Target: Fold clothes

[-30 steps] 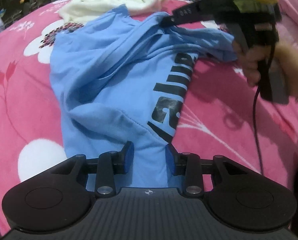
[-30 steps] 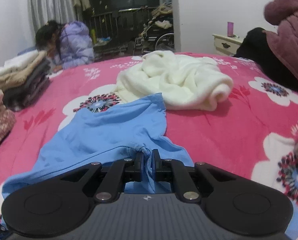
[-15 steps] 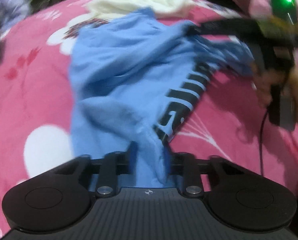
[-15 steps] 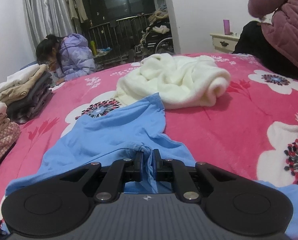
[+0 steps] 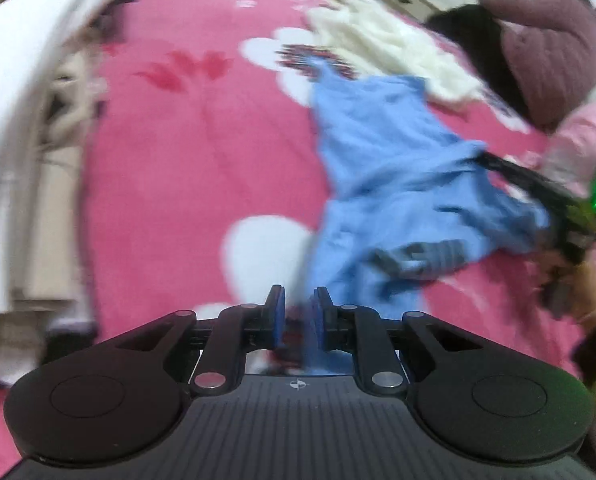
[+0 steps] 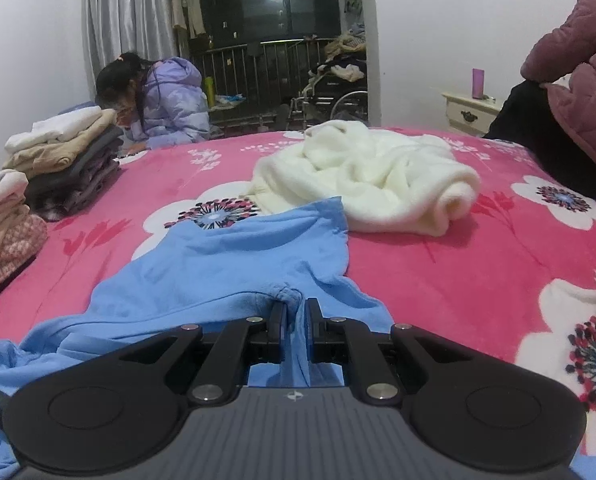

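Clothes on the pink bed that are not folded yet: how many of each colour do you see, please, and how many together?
Blue: 1, the blue shirt, pinched by the left gripper and the right gripper.
Cream-white: 1, the fleece garment, crumpled behind the shirt.
Total: 2.

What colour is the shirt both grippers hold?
Light blue shirt, clearest in the right wrist view.

right gripper (image 6: pixel 296 312) pinching blue shirt (image 6: pixel 233 264), pink bedspread (image 6: pixel 438 280)
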Motion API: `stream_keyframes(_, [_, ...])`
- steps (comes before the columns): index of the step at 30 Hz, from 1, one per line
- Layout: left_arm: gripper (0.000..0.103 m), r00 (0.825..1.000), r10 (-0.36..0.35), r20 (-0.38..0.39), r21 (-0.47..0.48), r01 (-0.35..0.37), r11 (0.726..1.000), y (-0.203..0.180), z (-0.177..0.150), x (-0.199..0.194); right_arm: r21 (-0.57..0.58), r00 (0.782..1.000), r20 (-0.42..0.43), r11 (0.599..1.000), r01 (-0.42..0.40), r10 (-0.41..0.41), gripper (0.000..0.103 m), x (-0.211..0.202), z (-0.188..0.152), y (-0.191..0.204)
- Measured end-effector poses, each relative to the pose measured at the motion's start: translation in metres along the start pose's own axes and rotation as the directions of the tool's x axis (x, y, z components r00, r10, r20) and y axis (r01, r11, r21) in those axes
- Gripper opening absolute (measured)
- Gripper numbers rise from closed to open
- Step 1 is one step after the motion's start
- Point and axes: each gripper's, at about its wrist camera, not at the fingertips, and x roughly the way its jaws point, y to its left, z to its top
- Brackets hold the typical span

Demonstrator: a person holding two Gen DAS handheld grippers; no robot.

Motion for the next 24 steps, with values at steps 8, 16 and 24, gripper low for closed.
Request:
stream_keyframes(8, [0.037, 1.000, 0.005, 0.019, -0.012, -0.004, 1.000, 0.014, 0.007, 0.010, 0.035, 1.000, -0.022, 0.999, 0.009, -0.008, 0.013, 0.000, -0.003, -0.006])
stream_keyframes(16, [0.075, 0.992, -0.122, -0.017, 0.012, 0.122, 0.992, -0.021, 0.042, 0.061, 0.072, 0.999, -0.018, 0.997, -0.025, 0.027, 0.032, -0.003, -0.001, -0.007])
stream_keyframes(24, [0.056, 0.965, -0.231, -0.121, -0.256, 0.195, 0.947, 0.012, 0.046, 0.086, 0.062, 0.998, -0.045, 0.998, -0.030, 0.033, 0.042, 0.006, -0.004, -0.007])
